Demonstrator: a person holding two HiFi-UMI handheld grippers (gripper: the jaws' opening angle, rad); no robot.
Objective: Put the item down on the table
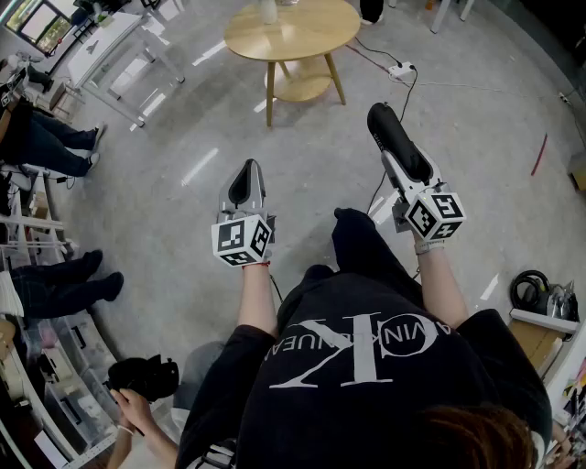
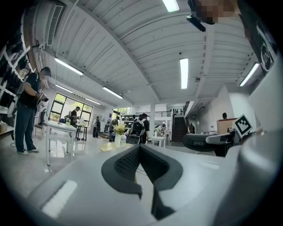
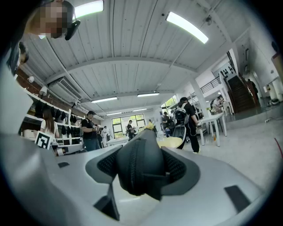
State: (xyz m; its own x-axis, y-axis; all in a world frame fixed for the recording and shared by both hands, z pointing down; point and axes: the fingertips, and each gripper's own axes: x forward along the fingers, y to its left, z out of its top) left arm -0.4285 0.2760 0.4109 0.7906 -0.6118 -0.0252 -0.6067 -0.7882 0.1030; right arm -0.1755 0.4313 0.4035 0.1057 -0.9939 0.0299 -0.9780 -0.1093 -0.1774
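Note:
My right gripper is shut on a black zippered case, which sticks out forward past the jaws. In the right gripper view the case fills the space between the jaws. My left gripper is held level beside it, shut, with nothing in it; its dark pads meet at the tip. Ahead stands a round wooden table with a lower shelf and a white vase. Both grippers hang over grey floor, short of the table.
A power strip and its cable lie on the floor right of the table. A white table stands far left, with seated people's legs nearby. A hand with a black camera is at lower left.

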